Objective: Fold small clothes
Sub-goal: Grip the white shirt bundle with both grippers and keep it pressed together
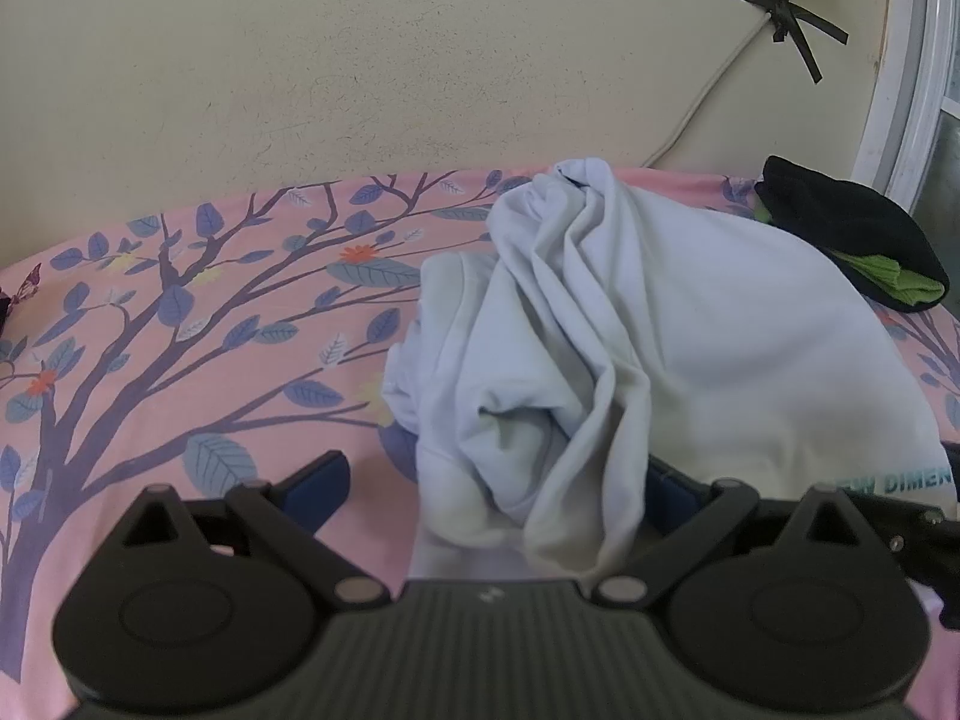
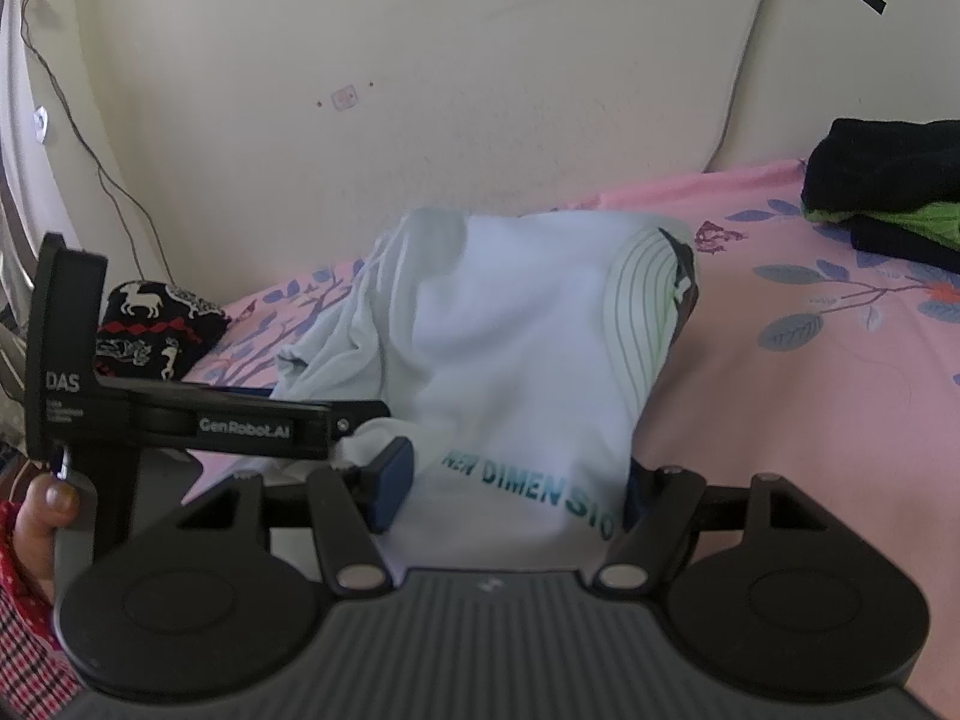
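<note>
A pale white garment lies bunched in a heap on the pink bedsheet. Teal lettering runs across its near edge, and a ribbed collar shows on its right side. My left gripper is open, and folds of the garment hang between its jaws, covering most of the right finger. My right gripper is also open wide. The lettered edge lies between its blue left pad and its right finger, which is hidden behind the cloth. The left gripper reaches into the garment from the left of the right wrist view.
A black and green garment lies at the bed's far right, near a window frame. A black cloth with white animal figures sits at the far left by the wall. A hand holds the left gripper's handle.
</note>
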The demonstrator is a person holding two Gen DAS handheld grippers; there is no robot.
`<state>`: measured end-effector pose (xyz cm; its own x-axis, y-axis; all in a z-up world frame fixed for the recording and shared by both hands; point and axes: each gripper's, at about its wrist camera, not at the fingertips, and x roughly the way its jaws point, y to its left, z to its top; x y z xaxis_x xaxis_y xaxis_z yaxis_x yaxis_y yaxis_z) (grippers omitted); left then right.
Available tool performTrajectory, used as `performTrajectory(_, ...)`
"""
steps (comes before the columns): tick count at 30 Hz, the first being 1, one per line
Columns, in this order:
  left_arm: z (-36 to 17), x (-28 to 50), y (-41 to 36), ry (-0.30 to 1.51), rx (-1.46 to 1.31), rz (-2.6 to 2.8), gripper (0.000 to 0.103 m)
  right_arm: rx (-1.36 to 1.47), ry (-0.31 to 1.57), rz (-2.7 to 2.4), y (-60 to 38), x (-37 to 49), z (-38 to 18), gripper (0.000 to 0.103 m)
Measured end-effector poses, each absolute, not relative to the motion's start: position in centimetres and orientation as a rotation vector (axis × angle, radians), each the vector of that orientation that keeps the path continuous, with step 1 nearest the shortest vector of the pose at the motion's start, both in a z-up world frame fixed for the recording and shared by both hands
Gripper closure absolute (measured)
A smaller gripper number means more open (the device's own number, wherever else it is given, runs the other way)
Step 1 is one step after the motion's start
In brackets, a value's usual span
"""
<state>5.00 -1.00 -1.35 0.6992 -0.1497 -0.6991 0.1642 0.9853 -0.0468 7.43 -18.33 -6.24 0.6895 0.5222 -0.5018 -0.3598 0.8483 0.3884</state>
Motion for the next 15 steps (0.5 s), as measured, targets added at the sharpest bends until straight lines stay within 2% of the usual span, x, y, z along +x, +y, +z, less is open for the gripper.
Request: performTrajectory(15, -1.34, 4.95, -1.02, 0.774, 0.028, -0.173, 0.003, 0.271, 0.634, 0.502, -18.5, 7.34, -6.17, 0.033)
